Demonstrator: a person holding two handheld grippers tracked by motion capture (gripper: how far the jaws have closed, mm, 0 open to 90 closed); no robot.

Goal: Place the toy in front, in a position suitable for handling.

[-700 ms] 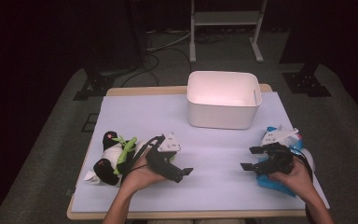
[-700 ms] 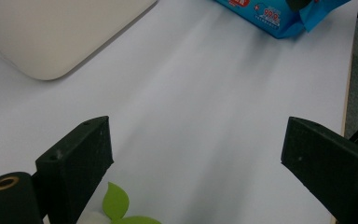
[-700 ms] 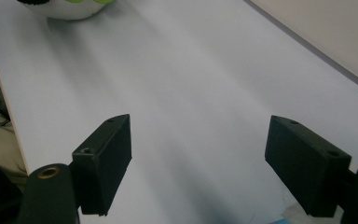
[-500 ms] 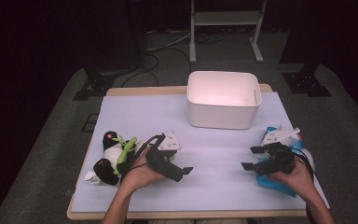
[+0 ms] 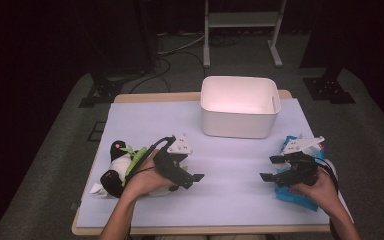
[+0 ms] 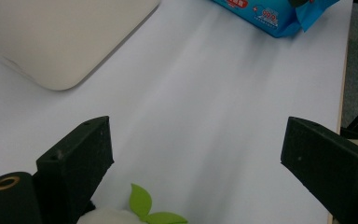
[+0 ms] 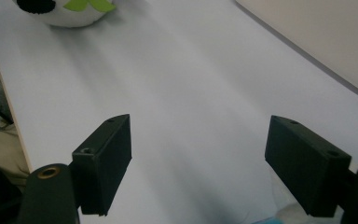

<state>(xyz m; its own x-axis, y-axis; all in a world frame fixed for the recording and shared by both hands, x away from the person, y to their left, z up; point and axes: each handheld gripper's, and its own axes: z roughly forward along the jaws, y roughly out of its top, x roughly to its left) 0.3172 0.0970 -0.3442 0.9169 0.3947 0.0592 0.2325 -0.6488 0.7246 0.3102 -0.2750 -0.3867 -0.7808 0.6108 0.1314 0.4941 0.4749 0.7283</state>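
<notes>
The room around the table [image 5: 230,210] is dark: a grey carpeted floor, black stands and loose cables at the back, and the legs of a pale metal frame [image 5: 242,30] behind the far edge. The table has a light wooden rim and is covered by a pale, lavender-white sheet that reaches almost to each edge.

At the far middle of the sheet stands a white plastic tub [image 5: 240,107] with rounded corners; no label shows on it. In the left gripper view its rounded corner [image 6: 60,42] fills the upper left.

At the left near side lies a soft toy [image 5: 117,170], white and black with green leaves and a small pink spot, just under and beside the person's left hand. At the right near side lies a blue wipes packet [image 5: 300,192], partly under the right hand. The left gripper view catches its end [image 6: 270,14] with small white print and a round badge, too small and cut off to read.

The left gripper [image 5: 192,175] points toward the table's middle with its jaws wide apart and nothing between them; bare sheet lies ahead, and the toy's green leaves [image 6: 144,212] sit just below. The right gripper [image 5: 272,168] points leftward, jaws likewise spread over bare sheet and holding nothing, the packet beneath the hand.
</notes>
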